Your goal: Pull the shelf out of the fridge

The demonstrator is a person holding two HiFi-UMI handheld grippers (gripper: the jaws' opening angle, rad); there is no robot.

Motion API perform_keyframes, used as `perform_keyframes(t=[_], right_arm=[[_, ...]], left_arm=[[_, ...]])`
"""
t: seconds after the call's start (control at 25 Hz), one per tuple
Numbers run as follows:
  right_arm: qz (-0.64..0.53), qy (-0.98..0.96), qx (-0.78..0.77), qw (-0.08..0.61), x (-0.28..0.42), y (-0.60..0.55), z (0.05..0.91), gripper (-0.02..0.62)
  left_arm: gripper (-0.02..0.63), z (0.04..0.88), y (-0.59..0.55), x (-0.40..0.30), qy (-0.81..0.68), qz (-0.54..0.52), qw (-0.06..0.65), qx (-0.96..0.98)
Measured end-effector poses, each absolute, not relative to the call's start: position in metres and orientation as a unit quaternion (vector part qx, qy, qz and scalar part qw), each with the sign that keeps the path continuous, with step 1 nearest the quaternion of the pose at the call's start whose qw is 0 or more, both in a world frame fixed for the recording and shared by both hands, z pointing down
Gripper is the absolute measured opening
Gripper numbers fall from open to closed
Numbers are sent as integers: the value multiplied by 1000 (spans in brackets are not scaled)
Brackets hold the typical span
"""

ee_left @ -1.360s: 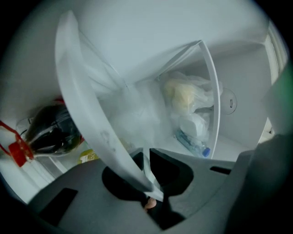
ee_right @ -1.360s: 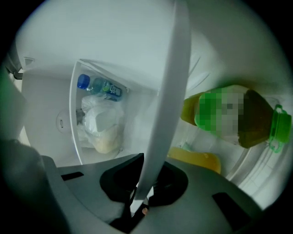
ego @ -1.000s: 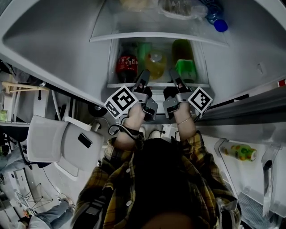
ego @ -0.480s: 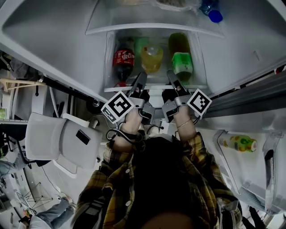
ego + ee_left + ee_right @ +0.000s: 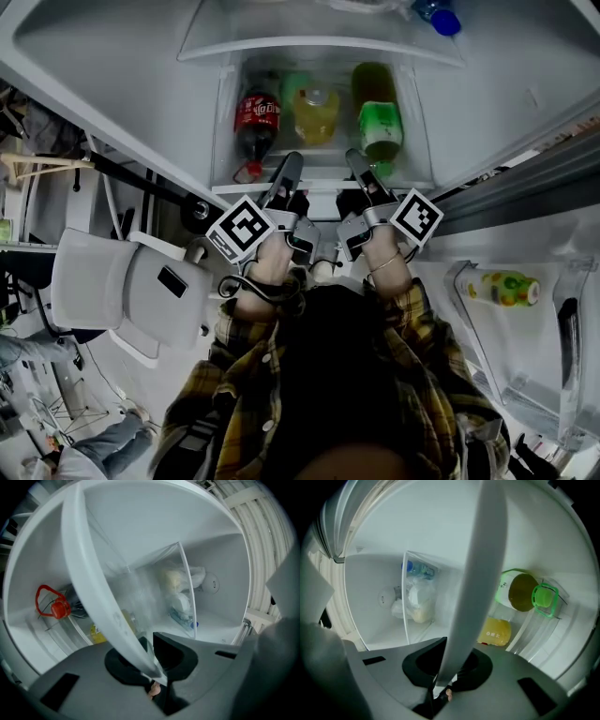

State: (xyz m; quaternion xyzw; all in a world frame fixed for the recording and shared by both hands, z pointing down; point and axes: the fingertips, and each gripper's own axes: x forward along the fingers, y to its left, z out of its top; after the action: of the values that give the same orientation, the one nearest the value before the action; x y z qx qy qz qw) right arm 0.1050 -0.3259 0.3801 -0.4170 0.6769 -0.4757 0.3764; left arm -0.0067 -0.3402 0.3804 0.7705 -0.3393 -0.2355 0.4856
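Observation:
The fridge shelf is a glass sheet with a white front rim (image 5: 319, 185); a red cola bottle (image 5: 257, 127), a yellow bottle (image 5: 316, 112) and a green bottle (image 5: 375, 117) lie on it. My left gripper (image 5: 286, 174) is shut on the rim's left part and my right gripper (image 5: 361, 171) on its right part. In the left gripper view the rim (image 5: 93, 573) runs slantwise down into the left gripper (image 5: 152, 667). In the right gripper view the rim (image 5: 480, 573) drops straight between the pads of the right gripper (image 5: 445, 672).
An upper glass shelf (image 5: 319, 47) holds bagged food and a blue-capped bottle (image 5: 441, 19). The open fridge door stands at the right with a bottle (image 5: 502, 286) in its rack. A white chair (image 5: 122, 295) stands at the left on the floor.
Both grippers have drawn back toward the person with the shelf rim between them. More of the three bottles' length now shows below the upper shelf.

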Motion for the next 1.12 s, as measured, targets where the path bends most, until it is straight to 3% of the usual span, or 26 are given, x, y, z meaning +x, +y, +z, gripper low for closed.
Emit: perform_keyframes(t=[0.48,0.76,0.92,1.12], right_arm=[[-467,683,-418,375,96,-306,375,42],[-464,683,-420,377,91,-294,374,43],[-464,682,-420,378,90,-287,373,43],[-460,684,-426,372,89,-278,373,45]], left_arm=[[52,374,-322,-14,-327,-242,477,779],[52,376,-309,-16,-313,-262,509,757],[54,372,-303,-19,-320,-243,477,782],[54,384,-293,-25,-336,-234,506,759]])
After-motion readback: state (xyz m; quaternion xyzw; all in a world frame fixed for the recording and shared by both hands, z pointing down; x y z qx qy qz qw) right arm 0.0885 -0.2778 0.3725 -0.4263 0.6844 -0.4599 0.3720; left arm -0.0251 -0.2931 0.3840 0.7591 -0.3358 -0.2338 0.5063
